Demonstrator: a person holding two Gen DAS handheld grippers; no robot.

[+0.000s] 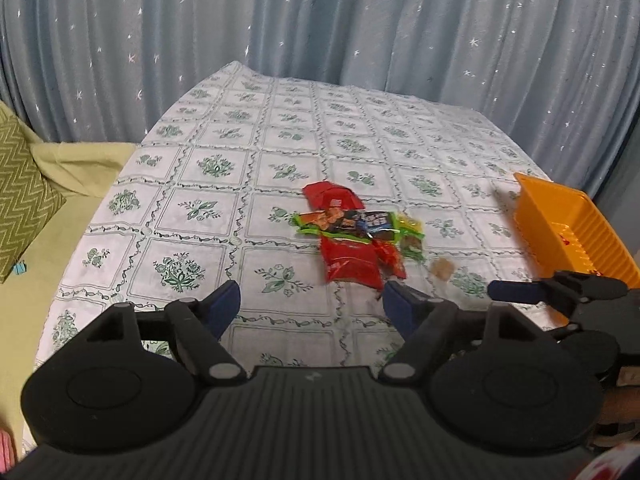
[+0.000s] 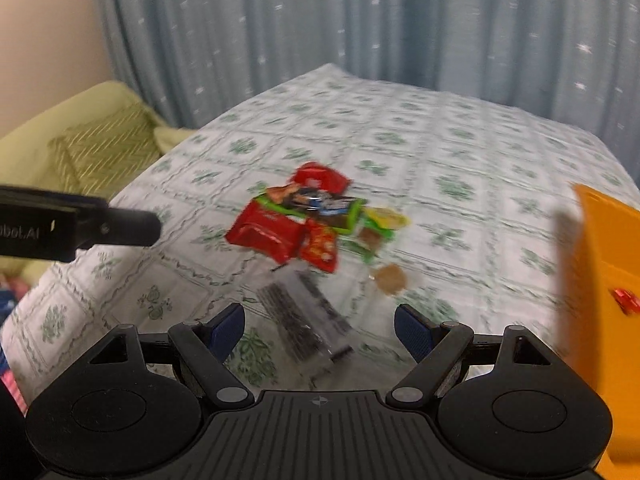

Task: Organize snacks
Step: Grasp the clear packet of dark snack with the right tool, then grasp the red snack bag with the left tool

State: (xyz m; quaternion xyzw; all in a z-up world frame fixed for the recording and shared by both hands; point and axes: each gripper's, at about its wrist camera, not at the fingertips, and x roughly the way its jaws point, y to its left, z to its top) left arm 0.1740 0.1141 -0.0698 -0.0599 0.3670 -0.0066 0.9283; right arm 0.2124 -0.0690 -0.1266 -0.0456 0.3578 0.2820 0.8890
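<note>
A pile of snack packets [image 1: 352, 236] lies mid-table: red bags, a green-edged dark packet and a yellow-green one. It also shows, blurred, in the right wrist view [image 2: 304, 220]. A small brown snack [image 1: 442, 269] lies apart to its right and shows in the right wrist view too [image 2: 390, 278]. A clear packet of dark sticks [image 2: 308, 320] lies just ahead of my right gripper [image 2: 319, 326], which is open and empty. My left gripper [image 1: 312, 307] is open and empty, just short of the pile. An orange basket [image 1: 560, 220] stands at the right with a red item inside.
The table has a white cloth with green floral squares [image 1: 248, 152]. A green sofa with a zigzag cushion [image 1: 24, 192] stands at the left. Blue starred curtains [image 1: 320, 20] hang behind. The right gripper's finger [image 1: 520, 292] shows beside the basket.
</note>
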